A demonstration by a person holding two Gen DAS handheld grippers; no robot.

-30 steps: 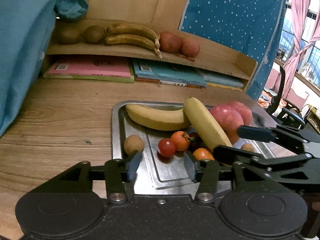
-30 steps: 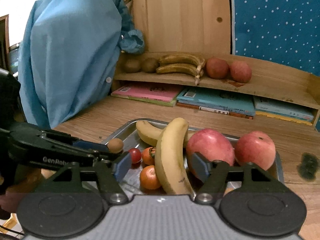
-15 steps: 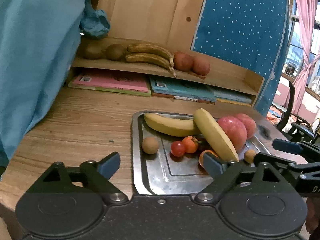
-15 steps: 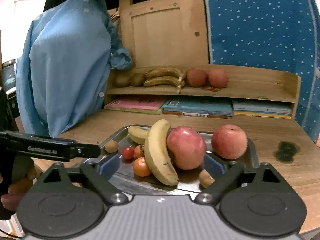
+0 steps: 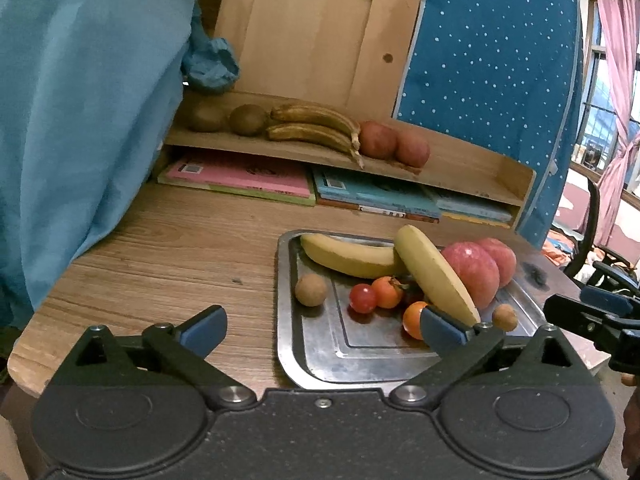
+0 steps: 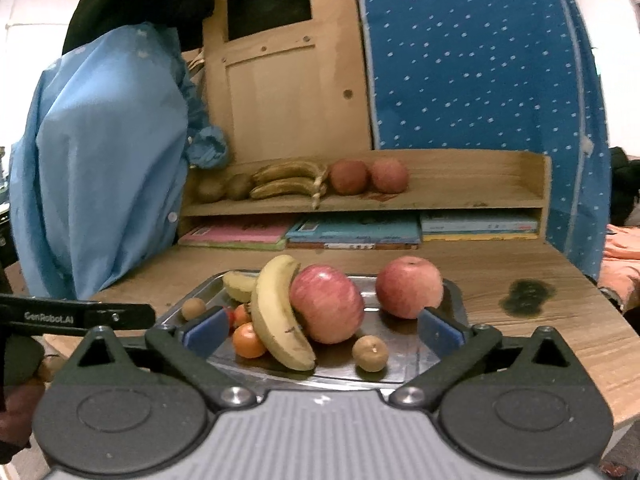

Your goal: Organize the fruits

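A metal tray (image 5: pixel 288 344) (image 6: pixel 400 374) on the wooden table holds two yellow bananas (image 5: pixel 434 270) (image 6: pixel 276 312), two red apples (image 5: pixel 478 274) (image 6: pixel 326 308), small tomatoes and oranges (image 5: pixel 386 292) (image 6: pixel 248 340), and two small brown round fruits (image 5: pixel 311 289) (image 6: pixel 371 353). My left gripper (image 5: pixel 322 326) is open and empty, held back from the tray's near left corner. My right gripper (image 6: pixel 322 330) is open and empty, in front of the tray's near edge. The right gripper's tip also shows in the left wrist view (image 5: pixel 588 312).
A wooden shelf (image 5: pixel 460 168) (image 6: pixel 460 194) at the back carries two kiwis, two brown bananas (image 5: pixel 316 126) and two apples (image 6: pixel 368 176). Books (image 5: pixel 248 178) lie under it. A blue garment (image 5: pixel 80 120) hangs at left. A dark stain (image 6: pixel 528 296) marks the table.
Both grippers have opened wide and pulled back and up from the tray. The fruit on the tray has not moved.
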